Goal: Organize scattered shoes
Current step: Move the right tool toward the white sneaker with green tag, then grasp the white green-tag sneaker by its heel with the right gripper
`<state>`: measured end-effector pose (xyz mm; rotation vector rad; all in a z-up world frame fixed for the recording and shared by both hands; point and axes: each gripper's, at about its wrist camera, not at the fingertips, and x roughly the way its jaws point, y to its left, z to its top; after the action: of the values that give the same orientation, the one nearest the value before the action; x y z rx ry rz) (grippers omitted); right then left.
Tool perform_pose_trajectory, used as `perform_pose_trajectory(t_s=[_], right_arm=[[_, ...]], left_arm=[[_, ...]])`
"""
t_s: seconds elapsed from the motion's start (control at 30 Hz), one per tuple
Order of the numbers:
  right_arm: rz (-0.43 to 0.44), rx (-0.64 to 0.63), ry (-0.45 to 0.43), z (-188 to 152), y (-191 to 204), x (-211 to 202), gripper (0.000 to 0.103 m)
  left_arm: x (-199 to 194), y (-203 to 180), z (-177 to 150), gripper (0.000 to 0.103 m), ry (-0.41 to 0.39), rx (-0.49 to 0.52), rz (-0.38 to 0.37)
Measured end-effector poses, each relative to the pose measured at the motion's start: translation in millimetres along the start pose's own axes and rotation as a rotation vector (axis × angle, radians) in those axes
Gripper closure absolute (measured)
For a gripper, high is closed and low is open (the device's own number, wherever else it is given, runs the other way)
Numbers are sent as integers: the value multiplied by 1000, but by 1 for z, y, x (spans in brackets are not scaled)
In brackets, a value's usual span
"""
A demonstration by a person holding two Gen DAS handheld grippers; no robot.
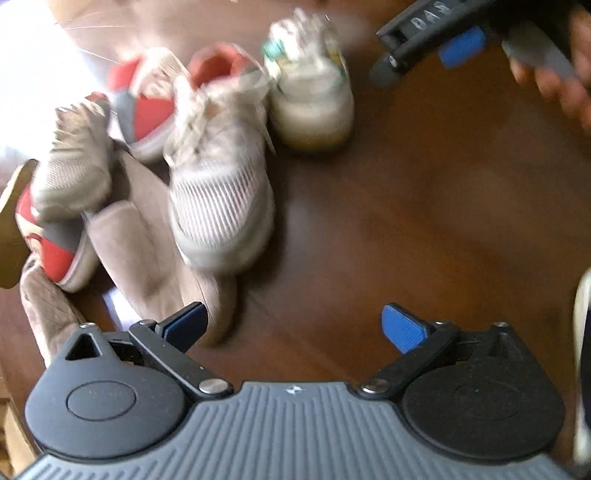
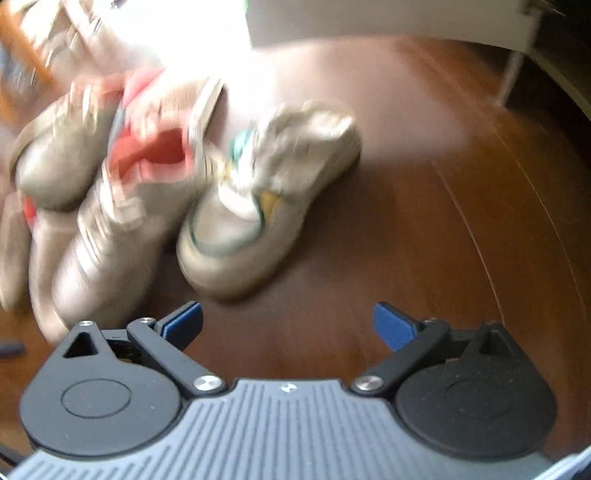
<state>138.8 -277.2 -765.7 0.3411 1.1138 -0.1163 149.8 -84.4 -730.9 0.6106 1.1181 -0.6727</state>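
Shoes (image 1: 221, 192) heaped, overlapping, on floor (image 1: 406, 221); left gripper (image 1: 291, 325) and right gripper (image 2: 288, 323) both spread, empty: pinch one shoe's collar, lift clear of laces.

A home, by the look of it: a polished brown wooden floor (image 2: 424, 229) carries a jumble of worn sneakers (image 1: 221, 192) and slippers (image 1: 147, 251) at left, with white furniture (image 2: 406, 26) along the upper right edge.
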Motion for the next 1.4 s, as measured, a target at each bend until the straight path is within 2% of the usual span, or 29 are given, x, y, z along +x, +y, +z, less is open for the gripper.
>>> perform_pose_trajectory(t_s=[0.13,0.2,0.23,0.27,0.3,0.47,0.57,0.73,0.77,0.8,0.83,0.87,0.93,1.0,1.2,1.23,1.4], right_arm=[[14,-6,-19,-17,-4,-2,6],[9,9,-11,-22,-9,6,17],[8,20,-22,-16,-9,9,20],[7,31,-33,-11,-10,11,26],[6,42,-44,-5,-10,14,27],[4,92,-100,24,-10,28,26],[7,95,-133,47,-8,47,23],[-37,72,-152,68,4,81,24],[-33,81,-154,70,3,89,31],[-16,92,-154,71,1,97,44],[3,102,-155,71,-2,102,45],[6,105,-163,70,-4,104,51],[24,41,-185,68,-7,105,58],[45,-68,-191,64,-12,102,75],[114,-364,-156,39,-29,78,78],[134,-420,-137,29,-33,69,78],[228,-518,5,-19,-57,24,78]], left_arm=[[9,4,-6,1,-14,-26,-18],[18,3,-10,1,13,-9,-15],[20,2,-10,1,19,-7,-9],[18,1,-9,1,13,-12,-9],[15,1,-8,1,7,-17,-9],[10,0,-8,1,-21,-38,-17],[13,3,-8,1,0,-55,-18],[11,8,-13,1,19,-110,-31],[10,9,-15,1,25,-117,-29],[10,10,-17,1,32,-124,-26],[10,11,-18,1,34,-125,-23],[11,11,-19,1,39,-125,-18],[11,11,-21,1,49,-127,-7],[12,10,-20,1,52,-134,-7],[11,-3,-13,1,37,-69,-8],[11,-5,-12,1,35,-59,-10],[12,-15,-8,1,27,-18,-23]])
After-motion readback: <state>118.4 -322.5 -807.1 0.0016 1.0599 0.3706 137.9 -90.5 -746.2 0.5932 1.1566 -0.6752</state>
